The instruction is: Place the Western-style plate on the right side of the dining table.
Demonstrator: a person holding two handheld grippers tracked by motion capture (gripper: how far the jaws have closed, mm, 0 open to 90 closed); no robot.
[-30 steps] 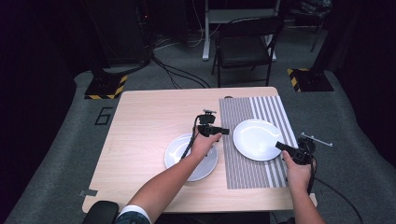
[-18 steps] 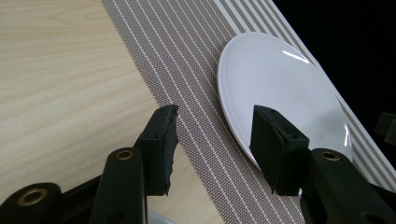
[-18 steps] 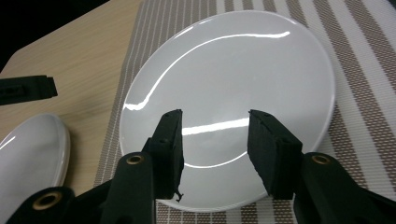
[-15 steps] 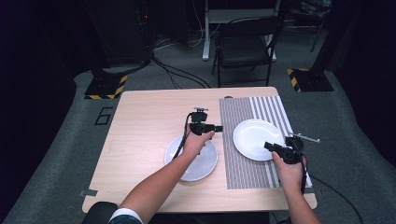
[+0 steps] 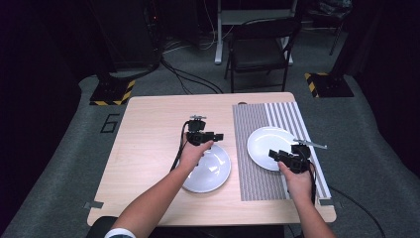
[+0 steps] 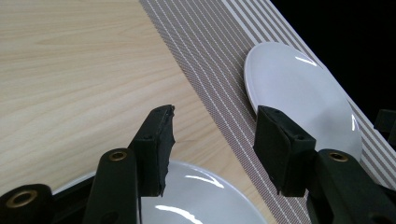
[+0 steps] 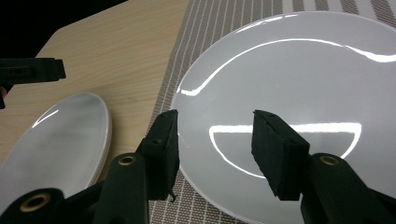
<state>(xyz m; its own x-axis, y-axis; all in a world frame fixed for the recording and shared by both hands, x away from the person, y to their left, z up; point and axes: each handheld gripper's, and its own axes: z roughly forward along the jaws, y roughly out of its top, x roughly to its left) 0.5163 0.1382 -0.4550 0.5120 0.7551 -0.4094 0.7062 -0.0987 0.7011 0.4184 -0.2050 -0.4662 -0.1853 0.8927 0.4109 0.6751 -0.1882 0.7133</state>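
Two white plates lie on the wooden table (image 5: 148, 144). The left plate (image 5: 213, 173) rests on bare wood, and my left gripper (image 5: 218, 137) hovers over its far edge, jaws open and empty. The right plate (image 5: 267, 139) sits on a striped placemat (image 5: 250, 173); my right gripper (image 5: 273, 153) hangs open over its near rim. In the left gripper view, the open left gripper (image 6: 212, 140) looks past the left plate (image 6: 205, 200) toward the right plate (image 6: 299, 88). In the right gripper view, the open right gripper (image 7: 215, 140) frames the right plate (image 7: 289, 84), with the left plate (image 7: 51, 144) beside it.
A thin metal utensil (image 5: 310, 144) lies at the placemat's right edge, just beyond the right plate. A black chair (image 5: 260, 49) and cables stand on the floor behind the table. Bare wood stretches across the table's left half.
My right gripper has moved left from the mat's right edge to the right plate's near rim. My left gripper has drifted slightly left. Both have stayed open.
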